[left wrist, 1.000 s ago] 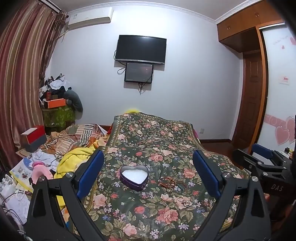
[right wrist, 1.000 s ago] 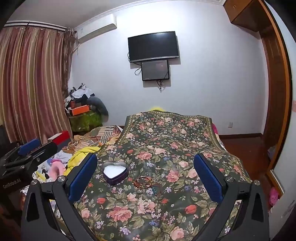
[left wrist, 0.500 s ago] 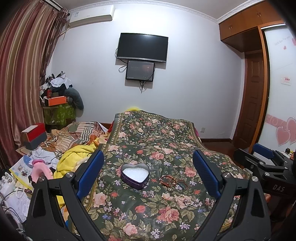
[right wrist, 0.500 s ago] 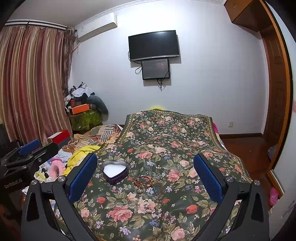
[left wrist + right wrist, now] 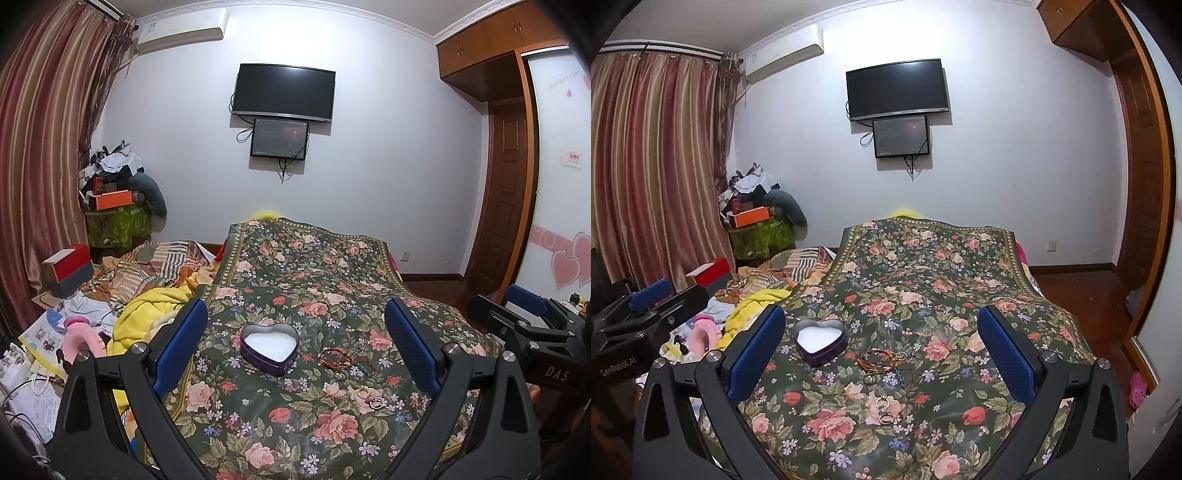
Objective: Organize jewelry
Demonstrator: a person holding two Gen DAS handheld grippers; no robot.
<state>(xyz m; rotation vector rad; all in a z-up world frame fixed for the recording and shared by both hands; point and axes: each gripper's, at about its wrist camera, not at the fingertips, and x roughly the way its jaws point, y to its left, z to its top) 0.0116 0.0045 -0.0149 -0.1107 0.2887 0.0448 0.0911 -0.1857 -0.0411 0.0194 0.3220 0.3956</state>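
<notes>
Both units hover above the foot of a bed w/ a dark floral bedspread [image 5: 314, 280]. Left hand-held gripper [image 5: 295, 347]: blue pads spread wide, nothing between them. Right hand-held gripper [image 5: 882, 350]: same, jaws wide apart, empty.

Jewelry sits on the bedspread, near end, approx. centre. Heart-shaped tin [image 5: 269, 348], purple wall, white padding inside, lid off. Just right of it a red-brown beaded bracelet [image 5: 334, 358], coiled, w/ a thin cord and a few blue beads trailing beside it; a small ring lies touching that tangle on its near side. Closer to the cameras, apart from the bracelet, a pair of metal rings [image 5: 371, 398] lie together on a pink rose print. In the right wrist view the same layout: tin [image 5: 820, 341] at left, bracelet [image 5: 878, 360] right of it, rings [image 5: 883, 408] nearest.

Writing: right unit's body, seen at the right edge of the left wrist view, reads "DAS" [image 5: 556, 373]. Left unit's body, at the left edge of the right wrist view, reads "GenRobot.AI" [image 5: 617, 367]. Wardrobe door has pink hearts and small script at top, too small to read.

Far wall: a dark TV [image 5: 283, 92] w/ a smaller screen under it, AC unit upper left. Striped curtain at left, clutter and a yellow blanket [image 5: 147, 314] beside the bedspread.
</notes>
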